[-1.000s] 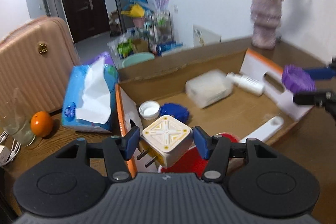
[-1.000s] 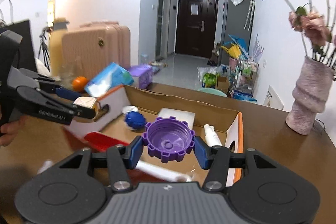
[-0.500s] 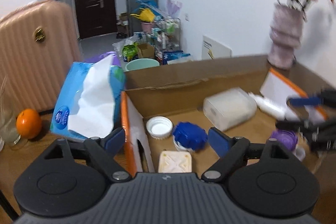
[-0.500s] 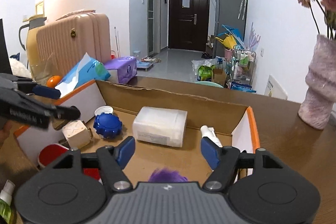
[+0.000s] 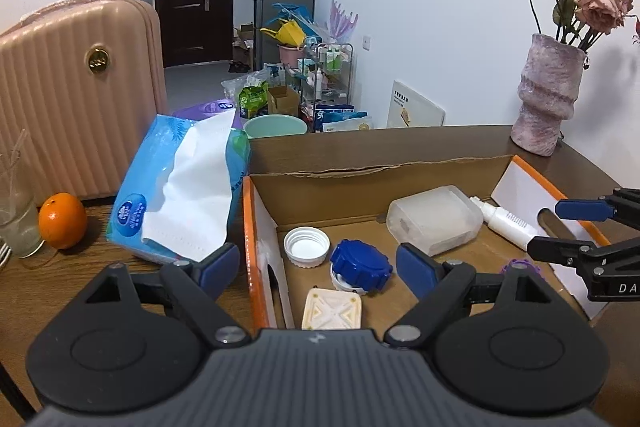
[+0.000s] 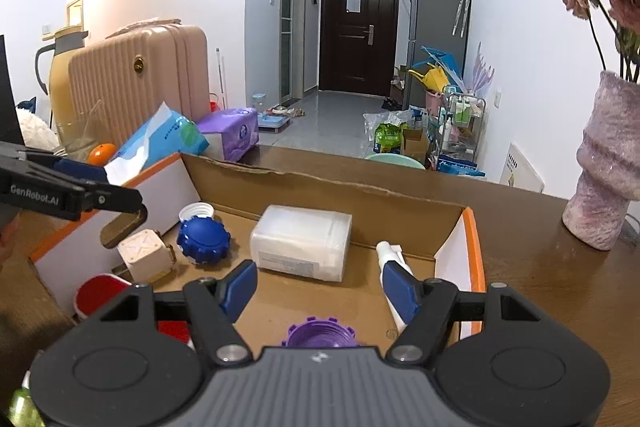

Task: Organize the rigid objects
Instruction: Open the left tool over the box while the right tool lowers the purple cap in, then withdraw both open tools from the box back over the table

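Gaping wide, both claws [image 5: 316, 269] [image 6: 318, 287] hold nothing

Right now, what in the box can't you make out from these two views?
- Purple cap: right wrist view, near half hidden by the right gripper's body.
- Red thing: same view, mostly behind that gripper; cannot tell what it is.
- Cream plug: left wrist view, bottom edge cut by the left gripper's body.
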Tool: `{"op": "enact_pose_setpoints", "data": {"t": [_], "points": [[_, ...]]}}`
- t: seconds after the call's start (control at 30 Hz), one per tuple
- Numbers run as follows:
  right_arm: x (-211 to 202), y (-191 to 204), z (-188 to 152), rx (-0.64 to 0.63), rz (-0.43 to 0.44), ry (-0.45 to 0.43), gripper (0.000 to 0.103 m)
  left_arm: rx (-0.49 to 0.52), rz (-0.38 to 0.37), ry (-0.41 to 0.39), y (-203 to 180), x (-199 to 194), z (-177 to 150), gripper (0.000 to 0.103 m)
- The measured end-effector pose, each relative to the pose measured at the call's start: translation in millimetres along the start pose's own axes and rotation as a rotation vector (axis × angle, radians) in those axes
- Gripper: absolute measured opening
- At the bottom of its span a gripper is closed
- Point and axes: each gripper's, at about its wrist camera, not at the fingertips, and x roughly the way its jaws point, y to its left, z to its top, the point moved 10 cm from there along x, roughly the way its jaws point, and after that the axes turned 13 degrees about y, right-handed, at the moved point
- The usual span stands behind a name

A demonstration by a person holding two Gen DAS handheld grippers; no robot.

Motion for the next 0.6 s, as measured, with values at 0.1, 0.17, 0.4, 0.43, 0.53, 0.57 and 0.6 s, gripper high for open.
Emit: {"op": "enact_pose_setpoints", "data": {"t": [0.1, 0.17, 0.4, 0.43, 0.53, 0.57, 0.6], "points": [[-19, 4, 4, -0.018, -0.011, -0.007, 0.069, 0.005, 0.001, -0.013, -5, -18, 0, 0.088], [-35, 6, 6, -0.023, -0.017, -0.012, 0.069, 0.012, -0.002, -0.031, -10, -37, 0, 0.088], [-97, 13, 4, -0.030, -0.041, -0.043, 0.069, 0.022, 0.007, -0.101, -24, -112, -10, 0.088], [-108, 14, 4, -0.030, -0.044, -0.051, 0.069, 0.019, 0.010, -0.112, -26, -123, -14, 0.088], [-136, 20, -3, -0.035, -0.064, -0.090, 0.073, 0.016, 0.018, -0.146, -33, -154, -27, 0.088], [-145, 21, -8, -0.034, -0.071, -0.096, 0.075, 0.012, 0.018, -0.155, -35, -162, -33, 0.088], [-151, 24, -13, -0.033, -0.074, -0.094, 0.075, 0.009, 0.015, -0.161, -38, -170, -40, 0.088]]}}
